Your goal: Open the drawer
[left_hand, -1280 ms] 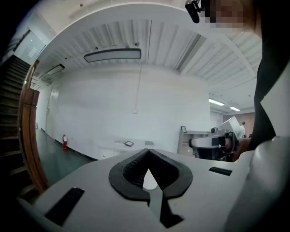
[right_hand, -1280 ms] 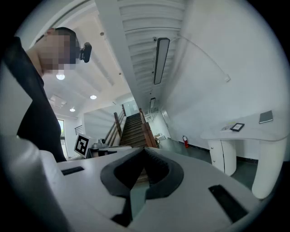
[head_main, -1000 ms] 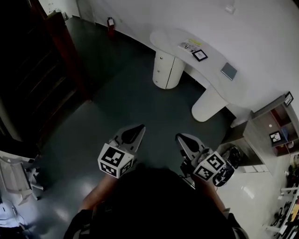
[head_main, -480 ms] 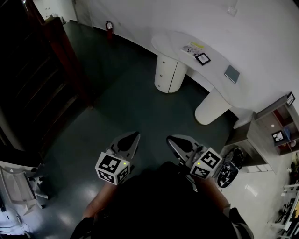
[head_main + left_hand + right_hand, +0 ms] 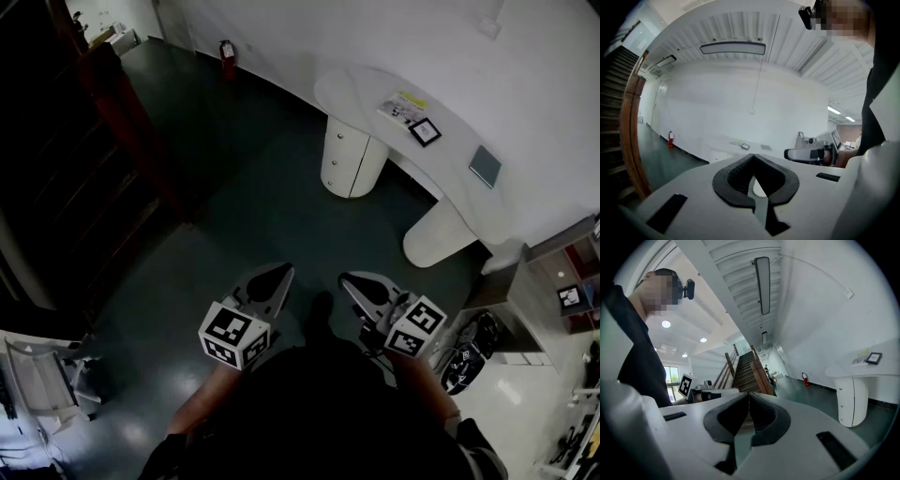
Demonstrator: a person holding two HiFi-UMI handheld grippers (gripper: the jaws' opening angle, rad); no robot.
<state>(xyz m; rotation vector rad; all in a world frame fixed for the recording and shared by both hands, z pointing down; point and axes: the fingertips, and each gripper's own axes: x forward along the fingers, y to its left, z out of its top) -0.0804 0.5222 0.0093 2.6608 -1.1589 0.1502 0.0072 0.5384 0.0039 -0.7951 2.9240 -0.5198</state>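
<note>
A white curved desk (image 5: 403,112) stands across the dark floor by the wall. Under its near end is a round white drawer pedestal (image 5: 352,164) with small knobs down its front; the drawers look closed. The right gripper view shows the same pedestal (image 5: 852,399) far off at the right. My left gripper (image 5: 284,270) and right gripper (image 5: 345,278) hang side by side in front of me over the floor, well short of the desk. Both are shut with nothing between the jaws, as the left gripper (image 5: 753,157) and right gripper (image 5: 749,394) views confirm.
A wooden staircase with a brown rail (image 5: 122,112) fills the left side. A red fire extinguisher (image 5: 228,49) stands at the far wall. A second desk leg (image 5: 439,232), a shelf unit (image 5: 562,281) and a wheeled device (image 5: 466,342) sit at the right.
The desk and pedestal have shifted right and a little down in the head view as the person walks towards them. Both grippers travel along, still shut and side by side.
</note>
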